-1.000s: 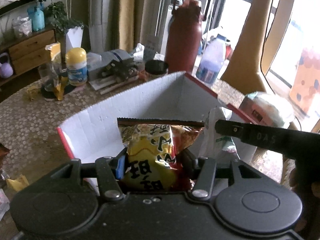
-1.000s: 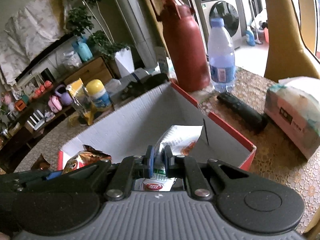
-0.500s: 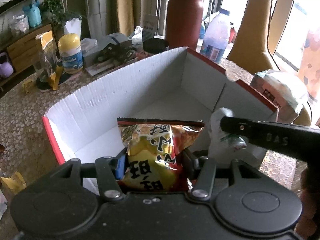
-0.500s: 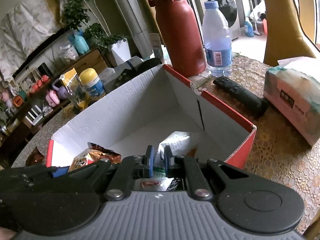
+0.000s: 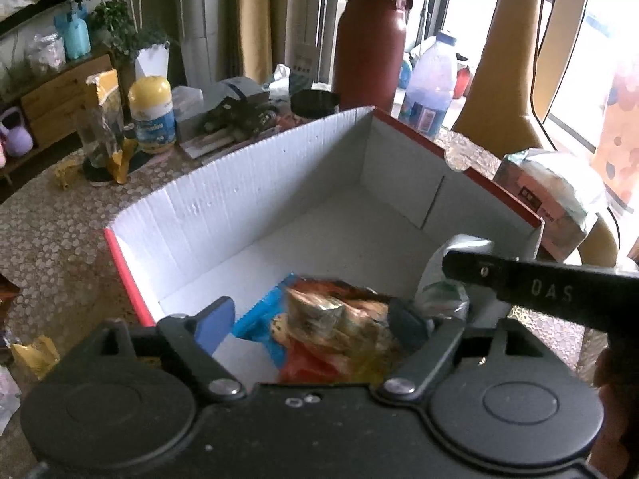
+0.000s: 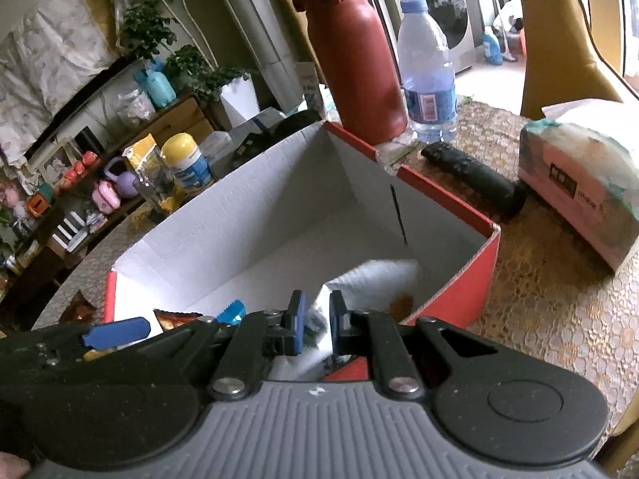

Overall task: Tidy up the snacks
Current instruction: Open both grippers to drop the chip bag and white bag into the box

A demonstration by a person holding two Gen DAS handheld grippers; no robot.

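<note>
A red cardboard box with a white inside (image 5: 239, 207) stands on the lace-covered table. My left gripper (image 5: 311, 319) hovers over its near end with its jaws opening. A yellow and red snack bag (image 5: 339, 331) lies slumped between the spread fingers, and the pads no longer press on it. My right gripper (image 6: 317, 317) is over the box's (image 6: 259, 207) right part. It pinches a white snack packet (image 6: 371, 279), which hangs blurred into the box, and its pads are just starting to part. In the left wrist view the packet (image 5: 439, 279) shows under the right gripper's black finger (image 5: 539, 287).
Behind the box stand a tall red flask (image 5: 369, 40) and a water bottle (image 5: 429, 88). A tissue pack (image 6: 579, 183) and a black remote (image 6: 475, 175) lie to its right. A yellow-lidded tub (image 5: 151, 115) and clutter sit at the left back.
My left jaws have spread wide and the yellow snack bag has dropped from upright to slumped low in the box. The right pads stand slightly further apart on the white packet.
</note>
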